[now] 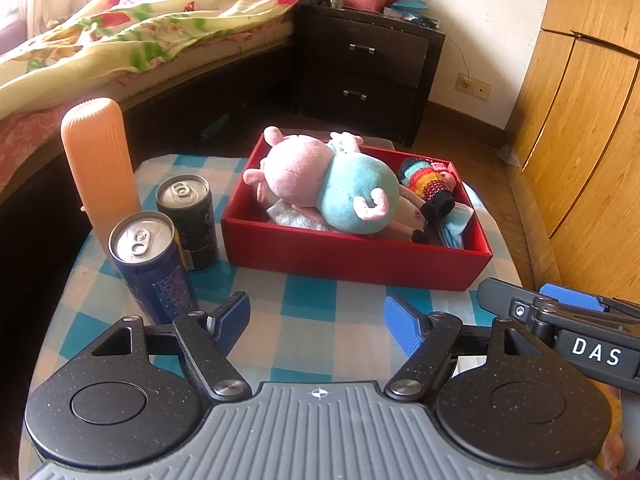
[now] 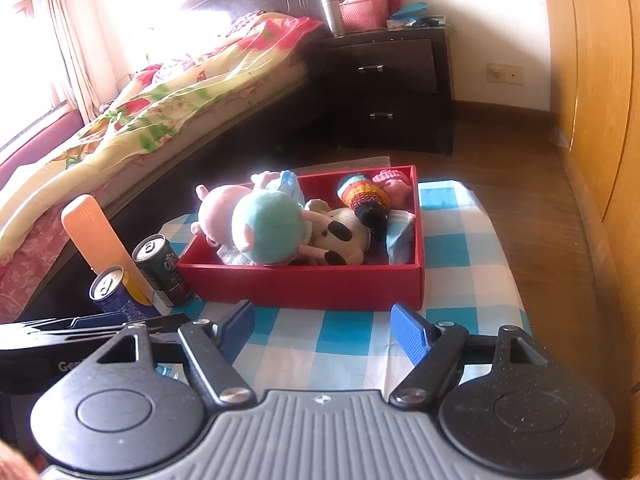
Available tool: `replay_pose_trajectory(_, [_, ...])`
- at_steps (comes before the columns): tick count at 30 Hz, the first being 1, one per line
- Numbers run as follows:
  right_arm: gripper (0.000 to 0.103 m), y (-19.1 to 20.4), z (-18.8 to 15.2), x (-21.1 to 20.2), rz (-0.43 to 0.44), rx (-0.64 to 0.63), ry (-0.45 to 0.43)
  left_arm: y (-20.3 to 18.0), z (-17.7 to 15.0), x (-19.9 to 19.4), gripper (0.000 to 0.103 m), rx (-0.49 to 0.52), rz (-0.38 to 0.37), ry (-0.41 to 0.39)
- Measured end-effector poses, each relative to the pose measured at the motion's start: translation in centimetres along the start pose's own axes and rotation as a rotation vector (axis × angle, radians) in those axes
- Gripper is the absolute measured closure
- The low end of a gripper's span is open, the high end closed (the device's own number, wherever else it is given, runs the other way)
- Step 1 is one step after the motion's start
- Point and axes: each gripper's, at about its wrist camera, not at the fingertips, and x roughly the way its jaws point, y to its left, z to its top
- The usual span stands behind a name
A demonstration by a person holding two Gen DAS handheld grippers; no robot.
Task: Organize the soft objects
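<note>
In the left wrist view, the left gripper (image 1: 316,322) is held well open and empty over the checked cloth (image 1: 308,300), short of the red box (image 1: 352,260). The pig plush (image 1: 332,188) lies in the box atop a towel (image 1: 292,218), with a knitted doll (image 1: 430,184) beside it; two cans (image 1: 160,256) and an orange bottle (image 1: 100,160) stand left of the box. In the right wrist view, the right gripper (image 2: 322,330) is likewise seen open with nothing held, near the box (image 2: 320,286). The plush (image 2: 260,224) is judged light, squashy and unbreakable; it would best be pinched across its rounded body.
</note>
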Motion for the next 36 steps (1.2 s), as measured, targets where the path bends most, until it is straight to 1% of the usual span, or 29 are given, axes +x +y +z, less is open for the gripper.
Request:
replay_pose_trajectory(16, [0.049, 0.22, -0.1, -0.2, -0.023, -0.005, -0.019, -0.4, -0.18, 0.16, 0.027, 0.003, 0.012, 0.002])
replay_pose_trajectory(22, [0.049, 0.48, -0.22, -0.19, -0.03, -0.01, -0.021, -0.64, -0.25, 0.13, 0.028, 0.009, 0.046, -0.01])
replay_pose_trajectory(26, [0.049, 0.39, -0.18, -0.29, -0.025, -0.002, -0.027, -0.29, -0.13, 0.19, 0.028, -0.018, 0.022, -0.001])
replay_pose_trajectory(29, [0.048, 0.39, -0.22, -0.28, -0.028, -0.005, -0.027, -0.4, -0.18, 0.22, 0.028, -0.014, 0.028, -0.003])
replay_pose_trajectory(36, [0.048, 0.25, -0.21, -0.25, -0.031, 0.002, -0.025, -0.33, -0.2, 0.34, 0.028, -0.027, 0.017, 0.003])
